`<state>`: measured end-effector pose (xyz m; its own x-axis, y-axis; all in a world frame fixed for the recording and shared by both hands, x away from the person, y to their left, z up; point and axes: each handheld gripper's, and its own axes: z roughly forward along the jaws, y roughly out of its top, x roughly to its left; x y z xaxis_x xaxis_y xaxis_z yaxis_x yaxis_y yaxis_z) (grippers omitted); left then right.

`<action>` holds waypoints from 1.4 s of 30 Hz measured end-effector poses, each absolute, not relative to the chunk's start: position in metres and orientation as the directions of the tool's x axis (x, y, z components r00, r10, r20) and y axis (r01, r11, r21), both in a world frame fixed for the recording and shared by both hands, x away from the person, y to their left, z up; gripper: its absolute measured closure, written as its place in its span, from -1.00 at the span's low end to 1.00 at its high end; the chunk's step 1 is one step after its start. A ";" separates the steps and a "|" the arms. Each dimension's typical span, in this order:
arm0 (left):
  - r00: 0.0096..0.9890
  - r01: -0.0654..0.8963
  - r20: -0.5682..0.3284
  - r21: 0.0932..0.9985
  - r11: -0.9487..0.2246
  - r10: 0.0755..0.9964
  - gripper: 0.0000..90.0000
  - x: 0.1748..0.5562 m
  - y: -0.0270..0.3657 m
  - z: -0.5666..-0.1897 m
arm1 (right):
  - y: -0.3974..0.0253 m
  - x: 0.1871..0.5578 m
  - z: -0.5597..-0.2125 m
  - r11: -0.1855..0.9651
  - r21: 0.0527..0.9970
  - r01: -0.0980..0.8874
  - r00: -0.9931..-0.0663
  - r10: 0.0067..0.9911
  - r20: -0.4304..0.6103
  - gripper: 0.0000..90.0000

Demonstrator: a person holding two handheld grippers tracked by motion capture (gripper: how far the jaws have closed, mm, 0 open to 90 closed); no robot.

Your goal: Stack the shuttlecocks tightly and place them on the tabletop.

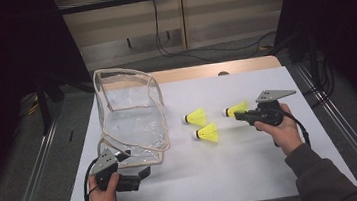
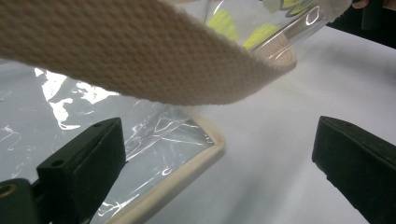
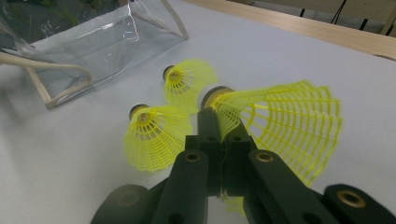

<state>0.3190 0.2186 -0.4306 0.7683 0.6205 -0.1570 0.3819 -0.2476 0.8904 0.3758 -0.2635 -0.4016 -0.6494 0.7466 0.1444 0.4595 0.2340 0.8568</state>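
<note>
Held shuttlecock point(image 3: 275, 121): yellow mesh skirt pinched edgewise between the clenched jaws of the right gripper point(image 3: 223, 140), dark cork end pointing away from the hand; in the high view it sits at the right of the table point(image 1: 254, 173), just off the surface. A grip on the thin skirt rim probably leaves the heavy cork free to lead when the piece is dropped into a container. Two more shuttlecocks, one nearer the bag point(image 1: 197, 116) and one nearer the person point(image 1: 207, 133), lie on their sides just left of the held one, corks toward the bag. Clear plastic bag point(image 1: 130, 118) with cream webbing trim stands at the left, mouth gaping upward. Left gripper point(image 1: 142, 177): jaws released and wide apart, resting on the table at the bag's near corner, its webbing strap point(image 2: 140, 60) arching overhead; likely placed to steady or spread the opening for loading.
</note>
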 end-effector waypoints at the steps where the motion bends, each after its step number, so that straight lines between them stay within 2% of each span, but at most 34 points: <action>1: 0.769 0.382 -0.157 0.890 -0.248 0.620 -0.94 0.319 0.219 -0.431 | -0.263 0.376 -0.401 0.234 0.857 0.459 -0.650 0.746 0.145 0.97; 42: 0.753 0.389 -0.163 0.891 -0.232 0.637 -0.94 0.324 0.219 -0.431 | -0.234 0.400 -0.401 0.273 0.845 0.459 -0.671 0.730 0.128 0.97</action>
<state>0.3242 0.2193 -0.4314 0.7534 0.6371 -0.1628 0.3891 -0.2323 0.8914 0.4005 -0.2338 -0.4013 -0.6708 0.7305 0.1284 0.4593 0.2733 0.8452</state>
